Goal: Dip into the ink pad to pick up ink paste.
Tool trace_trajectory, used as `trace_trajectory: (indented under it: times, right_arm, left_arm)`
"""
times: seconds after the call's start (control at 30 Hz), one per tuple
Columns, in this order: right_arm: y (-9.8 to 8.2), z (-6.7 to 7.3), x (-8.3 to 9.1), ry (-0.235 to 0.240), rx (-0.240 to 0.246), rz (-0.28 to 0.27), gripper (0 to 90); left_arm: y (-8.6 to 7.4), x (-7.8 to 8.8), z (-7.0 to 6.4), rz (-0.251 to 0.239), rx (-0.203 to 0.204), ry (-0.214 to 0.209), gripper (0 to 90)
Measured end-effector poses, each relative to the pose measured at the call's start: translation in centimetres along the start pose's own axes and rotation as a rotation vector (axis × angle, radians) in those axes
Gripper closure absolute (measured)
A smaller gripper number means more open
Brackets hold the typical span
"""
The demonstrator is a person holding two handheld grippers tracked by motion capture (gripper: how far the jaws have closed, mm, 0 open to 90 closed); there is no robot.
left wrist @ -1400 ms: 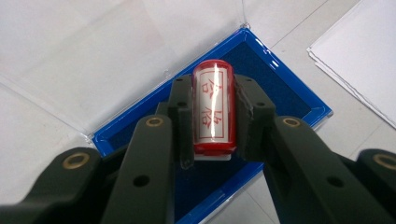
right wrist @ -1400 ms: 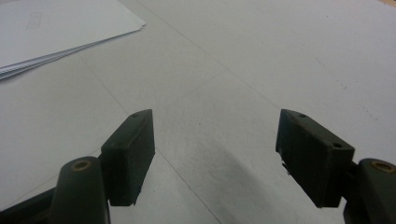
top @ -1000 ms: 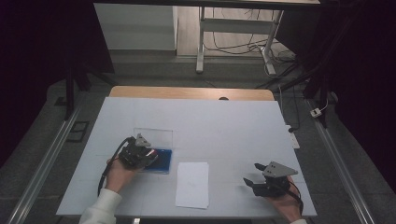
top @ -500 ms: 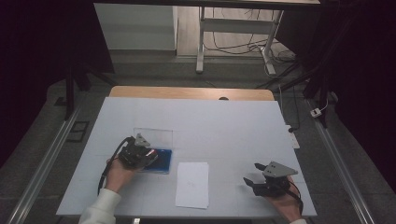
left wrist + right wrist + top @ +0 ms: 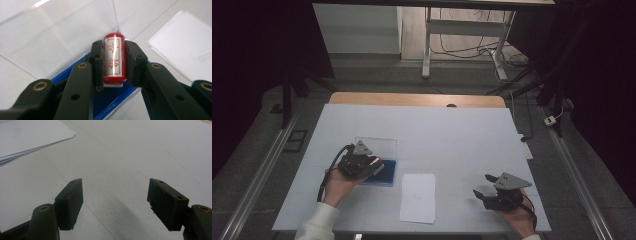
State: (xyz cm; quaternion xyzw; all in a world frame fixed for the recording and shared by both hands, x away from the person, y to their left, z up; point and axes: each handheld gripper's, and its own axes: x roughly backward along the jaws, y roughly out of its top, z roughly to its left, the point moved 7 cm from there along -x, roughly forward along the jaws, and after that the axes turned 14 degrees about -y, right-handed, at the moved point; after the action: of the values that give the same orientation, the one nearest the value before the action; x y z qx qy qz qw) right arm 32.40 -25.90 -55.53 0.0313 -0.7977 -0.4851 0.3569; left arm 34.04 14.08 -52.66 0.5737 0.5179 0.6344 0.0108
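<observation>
My left gripper point(image 5: 114, 48) is shut on a red cylindrical stamp point(image 5: 114, 58) that has a white label with red characters, its pads pressing both sides. The stamp is held just over a blue ink pad case point(image 5: 110, 100) whose clear lid point(image 5: 62, 32) stands open behind it. In the high view my left gripper point(image 5: 374, 166) sits over the blue case point(image 5: 387, 176) at the table's left. A stack of white paper point(image 5: 418, 197) lies in the middle front. At the front right, my right gripper point(image 5: 482, 187) rests low over the bare table; its jaws point(image 5: 115, 202) are wide open with nothing between them.
The white table top point(image 5: 452, 135) has a wooden strip point(image 5: 412, 99) along its far edge. The paper stack point(image 5: 27, 137) lies to the left of my right gripper. Metal rails run along the floor on both sides, and cables lie beyond the table.
</observation>
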Motion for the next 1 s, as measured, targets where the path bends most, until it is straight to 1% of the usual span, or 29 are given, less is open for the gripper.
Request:
trace_trajectory:
  times: [0.03,0.1,0.23,0.37,0.4,0.57,0.63,0.77,0.87,1.0]
  right_arm:
    - [0.0,0.0,0.0,-0.006,0.002,0.001,28.8]
    - [0.0,0.0,0.0,-0.001,0.004,-0.001,28.8]
    - [0.0,0.1,-0.1,-0.001,0.004,-0.003,28.8]
    - [0.0,0.0,0.0,-0.002,0.005,0.000,28.7]
    - [0.0,0.0,0.0,-0.008,0.004,0.001,28.7]
    - [0.0,0.0,0.0,-0.006,0.006,0.002,28.7]
    - [0.0,0.0,0.0,-0.008,0.007,0.004,28.7]
    - [-0.1,0.0,0.0,-0.006,0.006,0.004,28.7]
    - [-0.1,0.0,-0.1,-0.006,0.006,0.005,28.7]
    - [-0.1,0.0,-0.1,-0.006,0.008,0.006,28.7]
  left_arm:
    - [0.1,0.3,-0.1,-0.004,0.002,-0.005,69.9]
    - [0.4,0.8,-0.3,-0.015,0.001,-0.015,69.9]
    - [0.9,1.8,-0.5,-0.043,-0.010,-0.006,69.9]
    - [1.1,2.7,-0.6,-0.062,-0.012,0.003,69.8]
    - [1.1,2.9,-0.6,-0.059,-0.018,0.003,69.9]
    - [0.9,3.2,-0.6,-0.038,-0.026,-0.002,69.9]
    - [0.7,3.2,-0.4,-0.025,-0.025,0.010,69.9]
    - [0.6,3.2,-0.2,-0.019,-0.022,0.016,69.9]
    - [0.4,2.8,-0.1,-0.012,-0.018,0.017,69.9]
    - [0.0,2.0,0.2,0.009,-0.010,0.019,69.9]
